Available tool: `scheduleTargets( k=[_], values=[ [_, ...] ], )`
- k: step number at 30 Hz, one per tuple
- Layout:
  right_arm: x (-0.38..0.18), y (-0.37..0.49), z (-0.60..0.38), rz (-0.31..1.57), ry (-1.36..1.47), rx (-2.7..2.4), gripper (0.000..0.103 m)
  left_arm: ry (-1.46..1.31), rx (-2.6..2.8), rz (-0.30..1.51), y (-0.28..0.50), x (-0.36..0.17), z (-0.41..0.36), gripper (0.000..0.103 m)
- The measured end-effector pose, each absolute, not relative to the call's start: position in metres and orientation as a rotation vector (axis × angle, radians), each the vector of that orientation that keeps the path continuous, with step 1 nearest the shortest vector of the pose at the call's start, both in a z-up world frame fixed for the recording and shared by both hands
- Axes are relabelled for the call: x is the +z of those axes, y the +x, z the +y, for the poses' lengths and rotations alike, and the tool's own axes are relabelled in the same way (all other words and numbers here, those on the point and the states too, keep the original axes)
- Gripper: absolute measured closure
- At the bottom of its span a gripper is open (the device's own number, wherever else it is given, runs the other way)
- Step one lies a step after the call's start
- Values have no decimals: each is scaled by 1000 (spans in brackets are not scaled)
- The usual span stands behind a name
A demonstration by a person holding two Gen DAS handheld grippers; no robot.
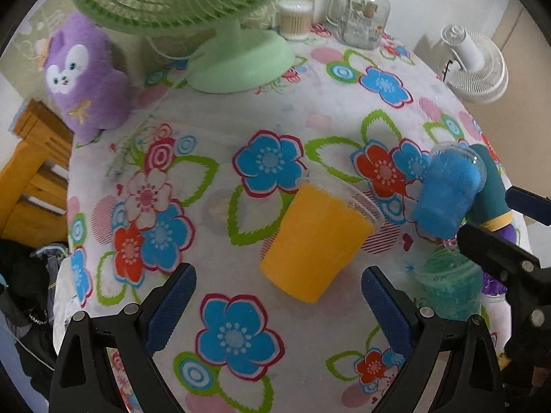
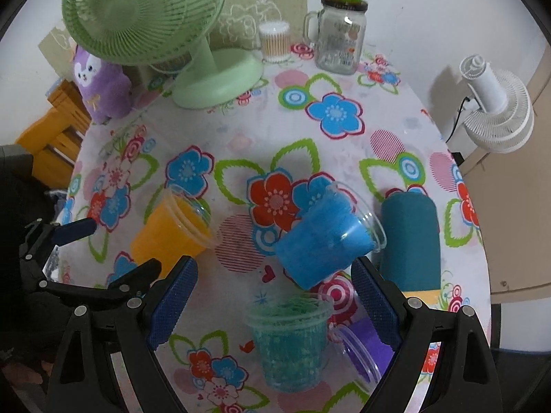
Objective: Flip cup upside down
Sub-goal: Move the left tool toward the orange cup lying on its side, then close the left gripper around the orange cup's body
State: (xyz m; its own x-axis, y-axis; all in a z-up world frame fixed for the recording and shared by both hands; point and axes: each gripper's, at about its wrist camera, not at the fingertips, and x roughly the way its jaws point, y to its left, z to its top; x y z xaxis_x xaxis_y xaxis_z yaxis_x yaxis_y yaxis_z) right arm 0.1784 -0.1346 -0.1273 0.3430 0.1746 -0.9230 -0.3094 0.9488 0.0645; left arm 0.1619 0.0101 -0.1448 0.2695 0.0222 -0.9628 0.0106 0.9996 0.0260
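Note:
An orange cup [image 1: 318,241] with a clear rim lies on its side on the flowered tablecloth, just ahead of my open, empty left gripper [image 1: 279,304]; it also shows in the right wrist view [image 2: 172,230]. A blue cup [image 2: 323,241] lies tilted on its side, just ahead of my open, empty right gripper [image 2: 275,296]; it also shows in the left wrist view [image 1: 447,196]. A green cup [image 2: 289,340] stands upright between the right fingers, close to the camera. A purple cup [image 2: 365,351] lies by the right finger.
A teal roll [image 2: 409,241] lies right of the blue cup. A green desk fan [image 2: 172,34], a purple plush toy [image 2: 100,86], a cotton swab tub [image 2: 273,41] and a glass jar mug [image 2: 339,41] stand at the back. A white fan [image 2: 499,106] is off the table's right edge.

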Motion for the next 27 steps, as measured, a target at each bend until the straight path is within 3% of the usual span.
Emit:
scheduleTargets(
  k=[17,22,24,27],
  values=[
    [-158,196,-133,1237,-154,284,11,8,-123,1363,190,-203,-1,7],
    [-161,197,-133,1244,-160,280,11,21,-124,1346,192,-206,-2,20],
    [-160,196,-133,1244,-160,280,11,34,-125,1322,190,-203,-3,36],
    [-159,195,-133,1242,-164,285,11,39,-138,1303,187,-199,-3,39]
  ],
)
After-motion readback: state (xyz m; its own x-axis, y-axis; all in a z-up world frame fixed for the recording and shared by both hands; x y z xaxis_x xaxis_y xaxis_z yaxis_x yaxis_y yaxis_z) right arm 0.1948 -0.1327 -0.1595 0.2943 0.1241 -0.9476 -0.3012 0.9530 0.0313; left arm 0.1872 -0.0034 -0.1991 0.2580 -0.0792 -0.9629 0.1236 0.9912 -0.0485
